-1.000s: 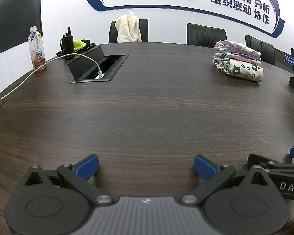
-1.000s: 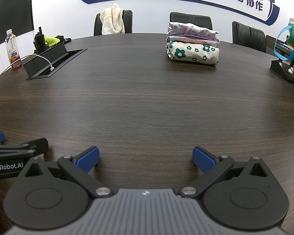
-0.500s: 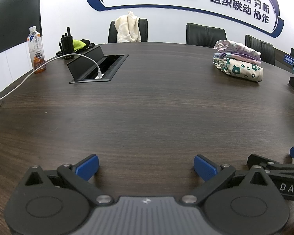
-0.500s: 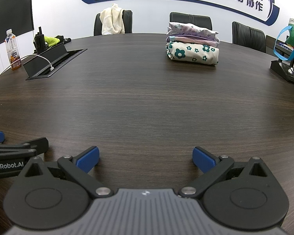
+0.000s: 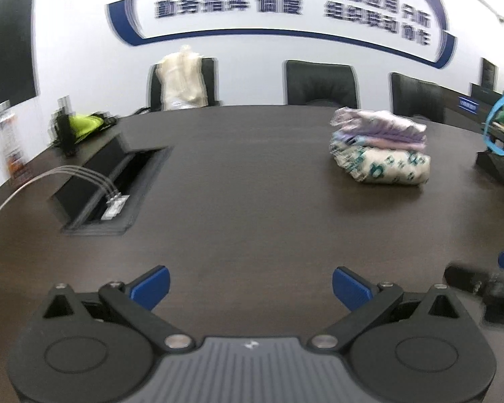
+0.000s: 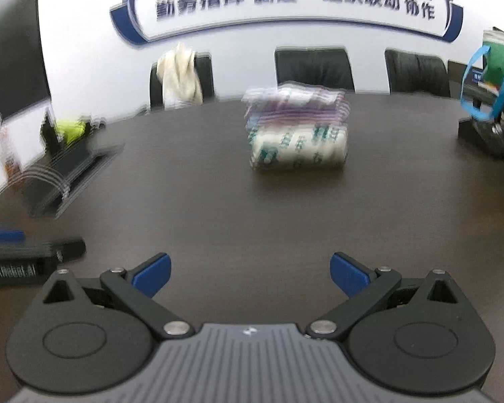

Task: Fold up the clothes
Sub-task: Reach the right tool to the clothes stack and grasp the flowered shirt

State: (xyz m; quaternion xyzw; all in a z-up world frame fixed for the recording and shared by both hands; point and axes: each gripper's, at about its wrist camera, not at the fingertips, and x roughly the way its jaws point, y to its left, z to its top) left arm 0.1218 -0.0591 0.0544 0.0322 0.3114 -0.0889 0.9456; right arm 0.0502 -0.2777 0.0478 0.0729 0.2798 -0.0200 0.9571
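Left claw: spread wide, nothing btwn the blue pads, low over dark wood bench. Right claw: same, spread wide, empty, blue pads over bare bench. Both views smeared by motion blur, fine detail lost.

Folded clothes stack: on bench, far side, well apart from both claws. In left view sits ahead & to the right; in right view nearly dead ahead. Bottom layer white w/ green flower print, purple/lilac layers on top. Stack tidy, upright.

Other claw visible in each view: right one at right edge of left view, left one at left edge of right view, side by side, near each other, not touching.

Rest: open cable box recessed in bench, lid tilted up, white cable plugged in, left of centre. Drink bottle at far left bench edge. Black radio + yellow-green item behind box. Black chairs at far rim; cream garment draped over leftmost chair. Bag w/ blue handles at right edge, on dark tray. White wall w/ blue lettering behind.
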